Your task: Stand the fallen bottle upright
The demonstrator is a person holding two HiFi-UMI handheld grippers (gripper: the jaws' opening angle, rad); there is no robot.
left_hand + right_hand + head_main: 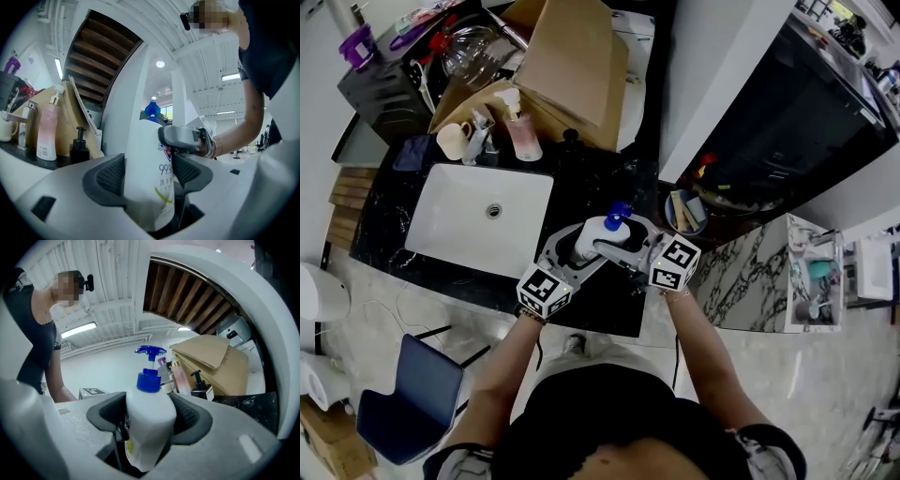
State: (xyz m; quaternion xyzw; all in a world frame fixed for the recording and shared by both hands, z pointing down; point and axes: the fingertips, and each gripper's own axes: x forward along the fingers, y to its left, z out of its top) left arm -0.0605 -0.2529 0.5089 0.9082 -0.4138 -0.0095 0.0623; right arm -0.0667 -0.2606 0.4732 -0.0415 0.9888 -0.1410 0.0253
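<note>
A white bottle [602, 236] with a blue pump top [619, 216] stands on the black counter [609, 314] just right of the sink. Both grippers hold it from opposite sides. My left gripper [584, 249] comes in from the lower left, and its dark pads press the bottle's printed body [147, 178]. My right gripper [623, 246] comes in from the right; its pads clamp the bottle [147, 423] below the blue collar. The bottle looks upright in both gripper views. One grey finger of the right gripper [185, 137] shows past the bottle in the left gripper view.
A white sink [441, 230] lies left of the bottle. Behind it stand a pink pump bottle [523, 131], a cup [455, 141], a black pump bottle [79, 145] and a large cardboard box [572, 66]. A blue chair [403, 398] stands on the floor at the lower left.
</note>
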